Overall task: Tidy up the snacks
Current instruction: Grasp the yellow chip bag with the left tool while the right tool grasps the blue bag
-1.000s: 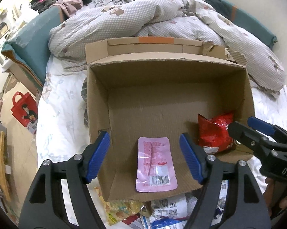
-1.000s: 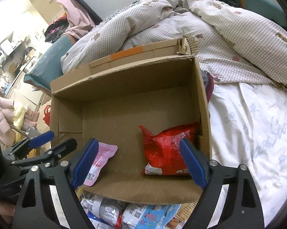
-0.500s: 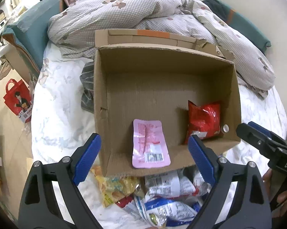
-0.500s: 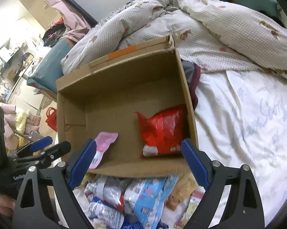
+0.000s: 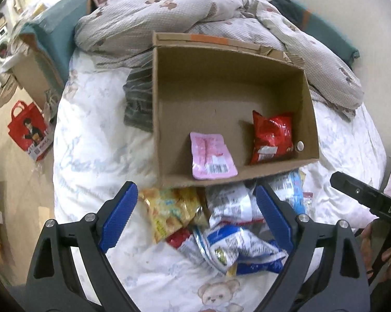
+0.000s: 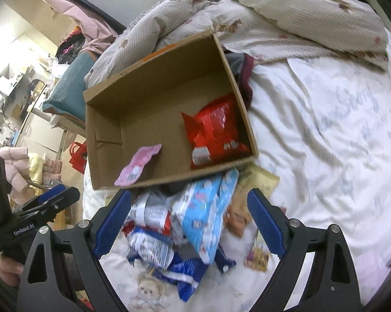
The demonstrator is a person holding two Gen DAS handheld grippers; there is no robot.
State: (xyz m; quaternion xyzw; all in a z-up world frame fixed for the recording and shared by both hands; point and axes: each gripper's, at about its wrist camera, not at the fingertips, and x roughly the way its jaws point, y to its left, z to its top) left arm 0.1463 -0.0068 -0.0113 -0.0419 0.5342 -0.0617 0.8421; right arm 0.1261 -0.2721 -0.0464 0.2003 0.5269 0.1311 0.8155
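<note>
Snack pile (image 5: 221,221) lies against cardboard box (image 5: 167,119), beside rumpled quilt (image 5: 195,15).

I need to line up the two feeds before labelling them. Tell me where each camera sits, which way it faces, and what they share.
Left wrist: on the left hand-held gripper, looking down at the cardboard box and snack pile; its open blue fingers and the right hand-held gripper's tip at right show.
Right wrist: on the right hand-held gripper, same aim from the right; its open fingers and the other gripper at left show.
Shared: box, pink packet, red bag, pile, bed sheet.

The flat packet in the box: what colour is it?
Pink packet, clearest in the left wrist view.
</note>
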